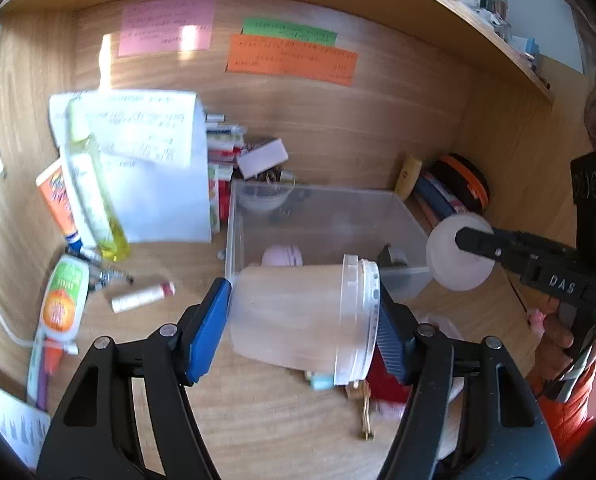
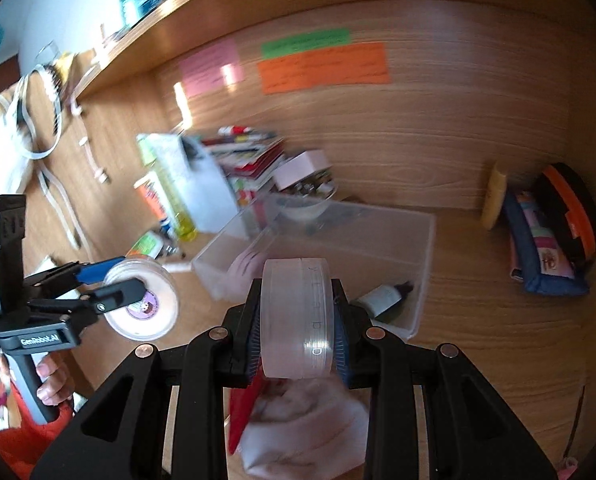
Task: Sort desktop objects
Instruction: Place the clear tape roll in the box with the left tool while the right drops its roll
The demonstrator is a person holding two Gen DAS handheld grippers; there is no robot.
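Wood-grain desk (image 1: 282, 432) is spreading under your left gripper (image 1: 303, 320), which is clamping a light, slippery translucent jar (image 1: 294, 316) lying sideways, mouth pointing right, beside the clear bin (image 1: 325, 216), while your right gripper (image 2: 296, 320) is pinching its rigid lid (image 2: 296, 316) edge-on above that bin.

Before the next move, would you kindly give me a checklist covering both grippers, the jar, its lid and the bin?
1. Left gripper shut on the frosted jar: ok, a pad on each end.
2. Right gripper shut on the lid: ok, pinched across its faces.
3. Lid off the jar: ok, they are held apart.
4. Jar contents: cannot tell through the frosted wall.
5. Clear bin has free floor: ok, a dark bottle and a pink item fill only part.
6. Views sharp: not ok, both blurred.
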